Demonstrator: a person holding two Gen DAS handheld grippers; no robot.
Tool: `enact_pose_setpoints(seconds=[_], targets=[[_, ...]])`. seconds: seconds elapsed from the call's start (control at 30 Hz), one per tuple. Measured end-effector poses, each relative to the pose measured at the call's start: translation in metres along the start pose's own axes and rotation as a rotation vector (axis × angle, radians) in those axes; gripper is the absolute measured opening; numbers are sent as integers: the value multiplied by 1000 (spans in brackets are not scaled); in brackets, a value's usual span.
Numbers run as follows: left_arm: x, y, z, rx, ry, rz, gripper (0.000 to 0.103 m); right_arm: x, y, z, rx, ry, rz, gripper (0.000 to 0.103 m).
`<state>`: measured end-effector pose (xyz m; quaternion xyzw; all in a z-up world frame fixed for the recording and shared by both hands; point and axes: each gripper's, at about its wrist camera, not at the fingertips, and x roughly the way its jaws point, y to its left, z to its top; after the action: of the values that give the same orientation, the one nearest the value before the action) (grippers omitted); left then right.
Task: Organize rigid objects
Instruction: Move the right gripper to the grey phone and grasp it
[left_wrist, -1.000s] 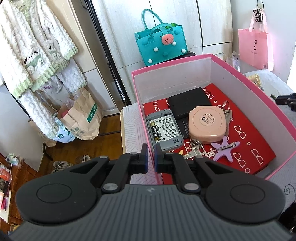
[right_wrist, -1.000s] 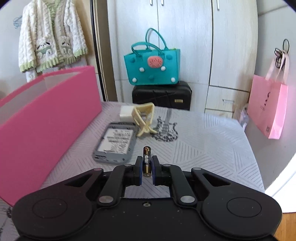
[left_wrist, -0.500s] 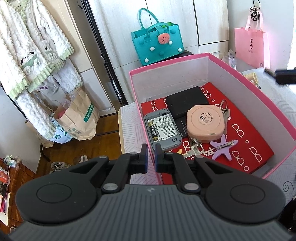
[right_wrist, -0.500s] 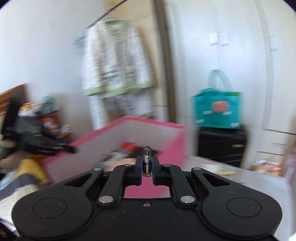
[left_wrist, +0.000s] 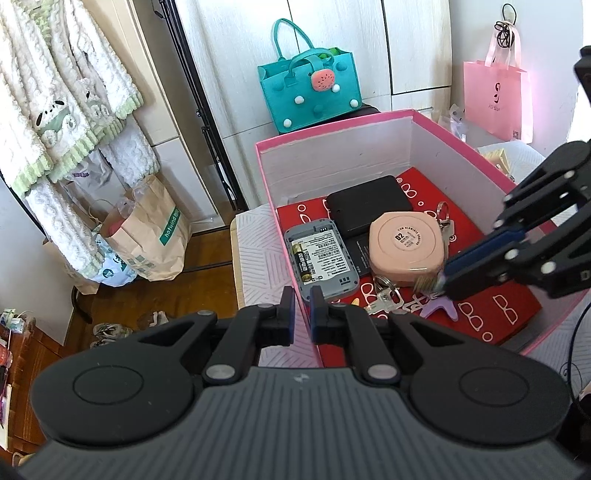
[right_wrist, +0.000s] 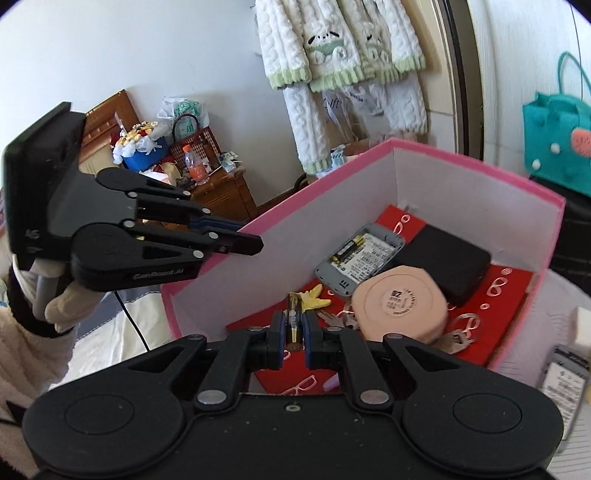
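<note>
Pink box (left_wrist: 369, 123) holds the round case (left_wrist: 405, 245) marked "D2". Right gripper (right_wrist: 294, 341) has swung in from the tabletop over the box, fingers clamping the battery (right_wrist: 293, 322) (jaws just easing apart). Left gripper (left_wrist: 300, 322) closed, empty.

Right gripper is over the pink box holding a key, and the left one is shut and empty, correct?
Not a key: the right gripper holds a battery, clear in the right wrist view. It is over the pink box, and the left gripper is shut and empty.
</note>
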<state>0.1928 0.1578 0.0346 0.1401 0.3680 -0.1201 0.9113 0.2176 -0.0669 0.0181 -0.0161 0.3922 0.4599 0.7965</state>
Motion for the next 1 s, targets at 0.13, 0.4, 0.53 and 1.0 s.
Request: enact_pose_setpoints(seconds=[0.13,0.4,0.53,1.0], targets=[[0,1,-1,-5,-3,-5,7,-5,-7,-2,31,-37,1,16],[1,1,-1,-3,-5,-5,7,-67,-25,-17,101,-182,-111,16],[0,0,0,-4,-5,-1,7,-100,-45,-33,172,-238,-214,17],[-1,-5,-2,9,-6,6,7,-86,-108,-94,268,-152,-543,56]])
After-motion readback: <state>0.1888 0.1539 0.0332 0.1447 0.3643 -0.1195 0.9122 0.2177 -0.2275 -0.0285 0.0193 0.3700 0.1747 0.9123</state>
